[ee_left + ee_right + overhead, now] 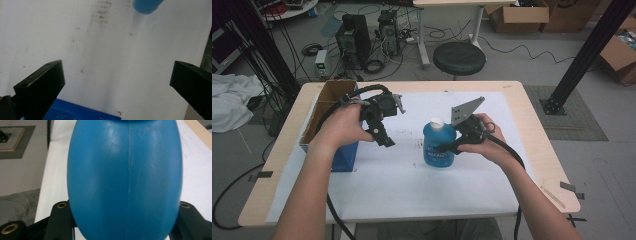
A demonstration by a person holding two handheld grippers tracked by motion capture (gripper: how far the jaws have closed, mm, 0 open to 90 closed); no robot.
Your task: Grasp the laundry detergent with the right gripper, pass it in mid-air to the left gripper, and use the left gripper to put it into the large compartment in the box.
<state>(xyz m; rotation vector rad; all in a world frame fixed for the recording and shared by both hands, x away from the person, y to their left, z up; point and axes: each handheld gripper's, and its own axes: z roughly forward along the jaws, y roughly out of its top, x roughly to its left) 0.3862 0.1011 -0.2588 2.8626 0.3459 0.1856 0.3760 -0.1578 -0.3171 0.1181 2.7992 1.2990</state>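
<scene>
Right gripper (451, 146) clamped on round blue plastic bottle with white cap (439, 145), side grip low on body for upright carry, mid-table over white sheet (412, 185). Left gripper (384, 140) jaws wide apart, empty, near open cardboard box with blue side (343, 155), likely bottle's destination.

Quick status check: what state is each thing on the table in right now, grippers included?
Blue plastic bottle: upright, white cap on, clamped by the right gripper.
Right gripper: shut on the bottle's sides.
Left gripper: jaws wide open, nothing between them.
Brown cardboard box with blue front: top open, at the table's left edge.
</scene>
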